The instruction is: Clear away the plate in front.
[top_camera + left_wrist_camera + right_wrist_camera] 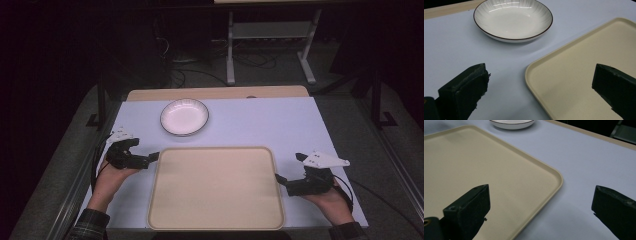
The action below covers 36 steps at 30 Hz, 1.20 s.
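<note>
A large beige tray (215,187) lies bare at the table's near middle. Beyond its far left corner sits a white shallow plate with a dark rim (184,116), nothing on it. My left gripper (145,149) is open beside the tray's left edge; in the left gripper view its jaws (541,72) straddle the tray's (584,50) far left corner, with the plate (512,18) ahead. My right gripper (288,167) is open at the tray's right edge; in the right gripper view it (541,191) spans the tray's (474,165) far right corner. Neither holds anything.
A pale lavender cover (260,122) spreads over the table, with a strip of bare wood (215,93) along the far edge. Beyond the table, on a dark floor, stand a white metal frame (270,40) and loose cables. Both forearms enter from the near edge.
</note>
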Available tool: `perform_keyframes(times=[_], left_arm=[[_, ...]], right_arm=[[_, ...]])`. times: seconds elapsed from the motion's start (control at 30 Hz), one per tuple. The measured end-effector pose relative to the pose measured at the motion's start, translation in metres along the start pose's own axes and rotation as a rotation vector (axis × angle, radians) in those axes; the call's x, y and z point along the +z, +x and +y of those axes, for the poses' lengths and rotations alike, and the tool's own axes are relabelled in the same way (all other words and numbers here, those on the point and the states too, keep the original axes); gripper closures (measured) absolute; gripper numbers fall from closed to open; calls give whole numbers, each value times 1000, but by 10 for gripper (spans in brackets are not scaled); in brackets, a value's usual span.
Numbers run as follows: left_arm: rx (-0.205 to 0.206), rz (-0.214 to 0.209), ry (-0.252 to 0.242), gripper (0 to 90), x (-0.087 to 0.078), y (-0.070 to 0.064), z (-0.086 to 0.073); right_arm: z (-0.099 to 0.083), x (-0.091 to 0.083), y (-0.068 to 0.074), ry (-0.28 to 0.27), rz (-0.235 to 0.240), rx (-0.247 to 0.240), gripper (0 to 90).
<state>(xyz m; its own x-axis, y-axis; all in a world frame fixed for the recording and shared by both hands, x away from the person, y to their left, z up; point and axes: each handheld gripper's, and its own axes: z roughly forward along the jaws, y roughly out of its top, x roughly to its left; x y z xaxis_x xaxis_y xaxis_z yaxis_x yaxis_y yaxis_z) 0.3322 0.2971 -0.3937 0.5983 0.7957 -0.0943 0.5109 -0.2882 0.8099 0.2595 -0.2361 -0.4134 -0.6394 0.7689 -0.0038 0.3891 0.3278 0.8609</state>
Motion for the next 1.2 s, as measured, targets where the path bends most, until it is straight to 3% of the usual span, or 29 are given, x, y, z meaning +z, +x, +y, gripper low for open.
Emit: perform_keyframes(times=[0.67, 1.2], left_arm=[[7, 4, -10, 0, 20, 6, 23], [3, 47, 1, 8, 43, 12, 40]], right_arm=[[0, 0, -1, -1, -6, 5, 14], [1, 1, -1, 0, -2, 3, 16]])
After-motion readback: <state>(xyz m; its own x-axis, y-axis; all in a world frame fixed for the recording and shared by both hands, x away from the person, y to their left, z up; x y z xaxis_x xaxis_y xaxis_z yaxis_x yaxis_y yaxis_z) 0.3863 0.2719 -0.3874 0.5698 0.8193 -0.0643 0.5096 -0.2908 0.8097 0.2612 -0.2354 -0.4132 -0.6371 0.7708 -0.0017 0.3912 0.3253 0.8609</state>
